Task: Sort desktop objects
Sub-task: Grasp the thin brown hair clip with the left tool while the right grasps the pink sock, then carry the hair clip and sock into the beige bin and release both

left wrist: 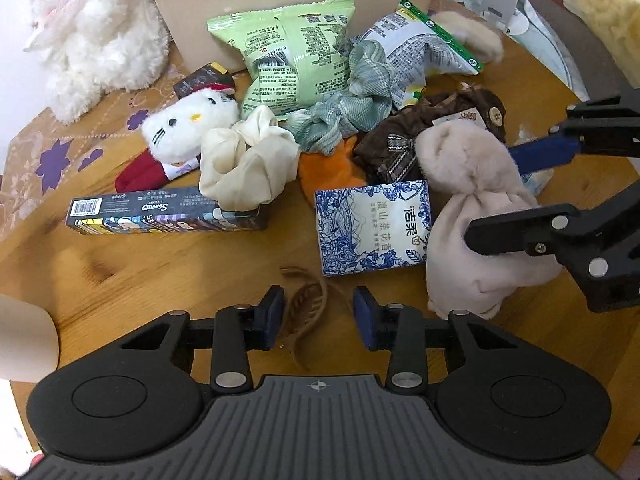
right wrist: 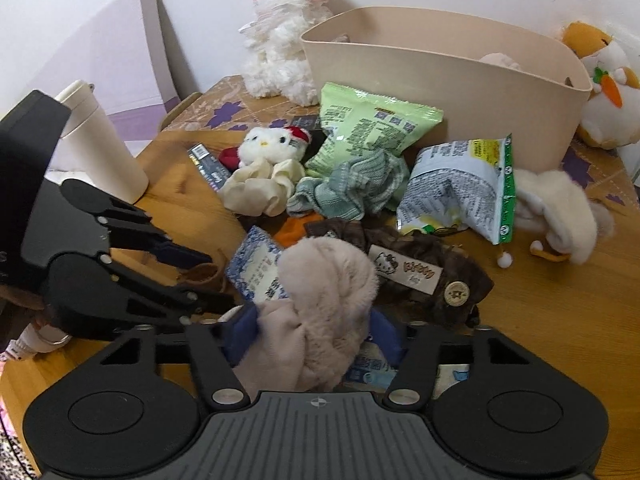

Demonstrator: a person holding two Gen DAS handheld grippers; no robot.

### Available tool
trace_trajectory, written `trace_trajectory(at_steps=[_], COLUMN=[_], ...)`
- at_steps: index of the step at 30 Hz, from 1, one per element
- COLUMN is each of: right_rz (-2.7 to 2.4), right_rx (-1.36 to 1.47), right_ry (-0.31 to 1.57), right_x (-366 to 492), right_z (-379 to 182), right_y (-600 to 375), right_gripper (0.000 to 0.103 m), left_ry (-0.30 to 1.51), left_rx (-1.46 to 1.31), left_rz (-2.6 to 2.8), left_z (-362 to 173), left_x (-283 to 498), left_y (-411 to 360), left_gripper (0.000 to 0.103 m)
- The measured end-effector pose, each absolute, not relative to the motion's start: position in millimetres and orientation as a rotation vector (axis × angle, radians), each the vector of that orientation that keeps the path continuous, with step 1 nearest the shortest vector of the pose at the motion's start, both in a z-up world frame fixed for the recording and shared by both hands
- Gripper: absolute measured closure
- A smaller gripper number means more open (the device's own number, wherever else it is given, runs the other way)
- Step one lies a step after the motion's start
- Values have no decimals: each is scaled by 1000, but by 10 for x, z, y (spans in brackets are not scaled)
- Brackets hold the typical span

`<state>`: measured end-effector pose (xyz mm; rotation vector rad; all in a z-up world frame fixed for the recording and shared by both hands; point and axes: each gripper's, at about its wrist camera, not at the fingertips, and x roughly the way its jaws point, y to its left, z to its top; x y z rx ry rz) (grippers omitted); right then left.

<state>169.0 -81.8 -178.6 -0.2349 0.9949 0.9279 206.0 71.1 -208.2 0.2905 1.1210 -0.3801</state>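
A heap of objects lies on the wooden table (left wrist: 160, 264). My left gripper (left wrist: 318, 316) is open around a brown hair claw clip (left wrist: 308, 308), fingers on either side of it, not touching. My right gripper (right wrist: 312, 336) is shut on a pale pink fluffy pouch (right wrist: 320, 288), which also shows in the left wrist view (left wrist: 472, 208). A blue-and-white tissue pack (left wrist: 372, 228) lies just left of the pouch. A beige bin (right wrist: 440, 68) stands at the back.
In the heap are a green snack bag (left wrist: 292, 56), a grey snack bag (left wrist: 420, 44), a cream scrunchie (left wrist: 248, 160), a green plaid scrunchie (left wrist: 344, 108), a brown plush (left wrist: 424, 136), a Hello Kitty plush (left wrist: 188, 124) and a long box (left wrist: 160, 212). A white lamb plush (left wrist: 96, 28) sits at the back left. A white cup (right wrist: 100, 152) stands on the left.
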Motion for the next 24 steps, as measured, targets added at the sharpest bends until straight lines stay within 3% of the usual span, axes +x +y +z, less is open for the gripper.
trace_trajectory(at_steps=[5, 10, 24], right_rz=[918, 940, 952], right_rx=[-143, -105, -105], right_ry=[1042, 1047, 968], right_x=[1716, 1698, 1557], right_z=[-1797, -1805, -1709], right_y=[-912, -982, -1061], right_gripper=[70, 81, 90], left_ry=[1125, 1127, 1087], left_rx=[286, 284, 237], left_rz=[-386, -385, -371], left_z=[-2079, -2069, -1919], left_x=[1998, 1931, 1791], left_y=[704, 704, 756], left_gripper=[64, 65, 65])
